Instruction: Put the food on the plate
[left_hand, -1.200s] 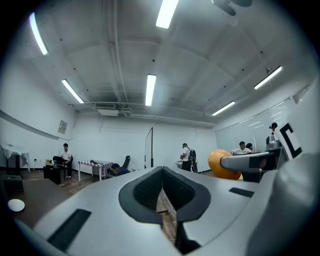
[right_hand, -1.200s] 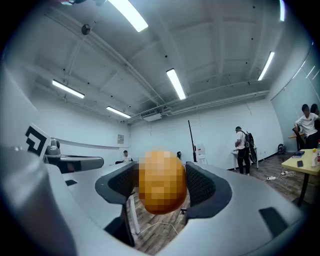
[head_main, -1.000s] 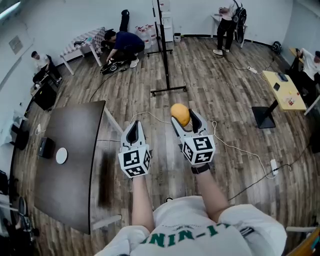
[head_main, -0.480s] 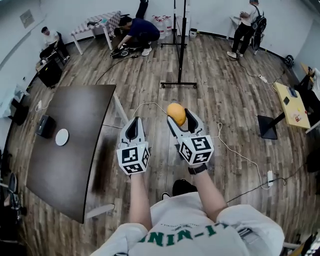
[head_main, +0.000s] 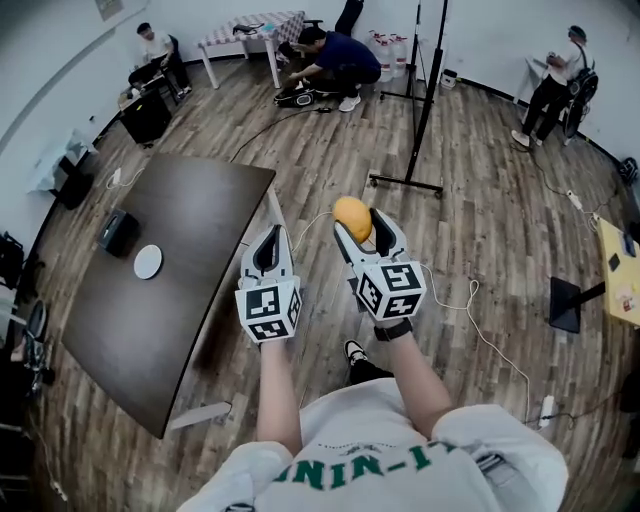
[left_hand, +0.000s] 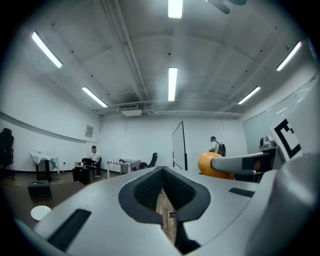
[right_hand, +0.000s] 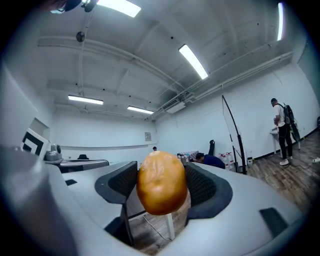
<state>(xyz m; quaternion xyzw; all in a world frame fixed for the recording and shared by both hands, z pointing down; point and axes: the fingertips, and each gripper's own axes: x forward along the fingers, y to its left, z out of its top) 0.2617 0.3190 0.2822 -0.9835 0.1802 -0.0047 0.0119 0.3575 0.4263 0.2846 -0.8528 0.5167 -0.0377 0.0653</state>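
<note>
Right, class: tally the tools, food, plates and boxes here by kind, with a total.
Tools: 2, left tool and right tool
Food: 1, orange-brown food piece, in the right tool
Plates: 1, white plate on the dark table
Boxes: 1, black box
Total: 5

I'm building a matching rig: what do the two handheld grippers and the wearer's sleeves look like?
The left gripper and right gripper are light grey tapered shells with black textured pads, each with a white cube bearing black square markers. The person wears a white short-sleeved shirt with green lettering, and a black band on the right wrist.
</note>
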